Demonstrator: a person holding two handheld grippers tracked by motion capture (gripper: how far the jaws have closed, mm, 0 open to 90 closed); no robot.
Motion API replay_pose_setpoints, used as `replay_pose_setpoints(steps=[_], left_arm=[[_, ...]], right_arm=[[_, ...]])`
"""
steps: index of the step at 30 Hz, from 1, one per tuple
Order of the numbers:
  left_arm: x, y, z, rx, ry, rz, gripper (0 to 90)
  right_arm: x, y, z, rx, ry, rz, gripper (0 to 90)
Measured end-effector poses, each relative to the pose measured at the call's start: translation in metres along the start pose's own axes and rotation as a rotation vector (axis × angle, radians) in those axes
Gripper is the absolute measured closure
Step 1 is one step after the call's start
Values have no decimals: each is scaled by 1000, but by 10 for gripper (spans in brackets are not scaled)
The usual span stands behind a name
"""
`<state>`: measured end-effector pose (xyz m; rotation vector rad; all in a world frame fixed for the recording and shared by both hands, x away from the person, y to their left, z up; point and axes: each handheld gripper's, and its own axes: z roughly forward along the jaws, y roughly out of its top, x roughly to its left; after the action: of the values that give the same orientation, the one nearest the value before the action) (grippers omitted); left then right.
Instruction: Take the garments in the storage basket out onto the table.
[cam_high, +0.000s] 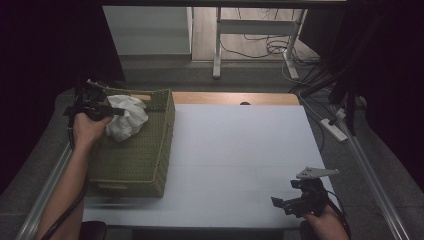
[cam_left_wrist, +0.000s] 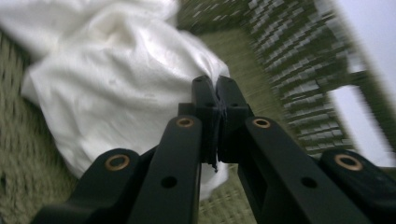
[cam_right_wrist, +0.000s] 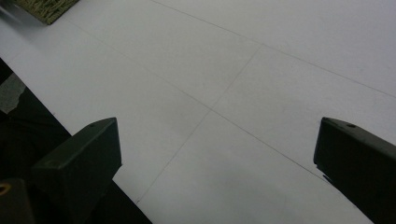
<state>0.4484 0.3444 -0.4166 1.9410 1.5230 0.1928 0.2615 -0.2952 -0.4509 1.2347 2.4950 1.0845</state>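
White crumpled cloth (cam_high: 127, 117) sits in the green woven basket (cam_high: 145, 160) at the table's (cam_high: 240, 150) left side, bunched up above the rim. The left gripper (cam_high: 112, 111) comes at it from the left, and in the left gripper view its jaws are pressed together, pinching a fold of the cloth (cam_left_wrist: 121, 88) at their tips. The right gripper (cam_high: 280, 202) rests near the table's front right corner, well apart from the basket, its jaws spread wide over bare tabletop.
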Motion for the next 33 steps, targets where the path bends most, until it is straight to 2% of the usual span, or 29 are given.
replay_pose_setpoints(steps=[1, 2, 7, 9, 15, 16, 17, 20, 21, 22, 23, 25, 26, 28, 30, 32, 33], left_arm=[[-8, 4, -8, -22, -22, 31, 878], [-8, 4, -8, -22, -22, 31, 878], [-28, 16, -27, -72, -95, 68, 879], [-30, 18, -30, -80, -108, 76, 879], [-44, 29, -50, -138, -189, 97, 880], [-49, 33, -57, -153, -213, 107, 880], [-49, 33, -57, -153, -213, 107, 880], [-62, 40, -67, -174, -243, 132, 881], [-62, 40, -67, -174, -243, 132, 881], [-69, 44, -71, -178, -254, 152, 882], [-69, 44, -71, -178, -254, 152, 882], [-77, 48, -75, -185, -265, 171, 882], [-85, 52, -78, -194, -277, 188, 882], [-89, 55, -80, -201, -285, 194, 882], [-101, 62, -85, -216, -310, 219, 883], [-106, 65, -87, -219, -318, 228, 882], [-114, 70, -90, -227, -331, 247, 883]], right_arm=[[0, 0, 0, 0, 0, 0, 10], [0, 0, 0, 0, -1, -1, 10], [0, 0, 0, 2, 0, -2, 10], [0, 0, 0, 2, 0, -2, 10], [0, 0, 0, 5, 0, -2, 10], [1, 0, 0, 9, -1, -2, 10], [1, 0, 0, 9, -1, -2, 10], [1, 0, 1, 10, -2, -3, 10], [1, 0, 1, 10, -2, -3, 10], [1, 0, 1, 11, -2, -4, 10], [1, 0, 1, 11, -2, -4, 10], [1, 0, 1, 11, -2, -3, 10], [1, 0, 1, 11, -1, -4, 10], [1, 0, 1, 11, -1, -4, 10], [1, 0, 1, 10, -1, -4, 10], [1, 0, 0, 10, -1, -3, 10], [0, 0, 0, 10, 0, -3, 10]])
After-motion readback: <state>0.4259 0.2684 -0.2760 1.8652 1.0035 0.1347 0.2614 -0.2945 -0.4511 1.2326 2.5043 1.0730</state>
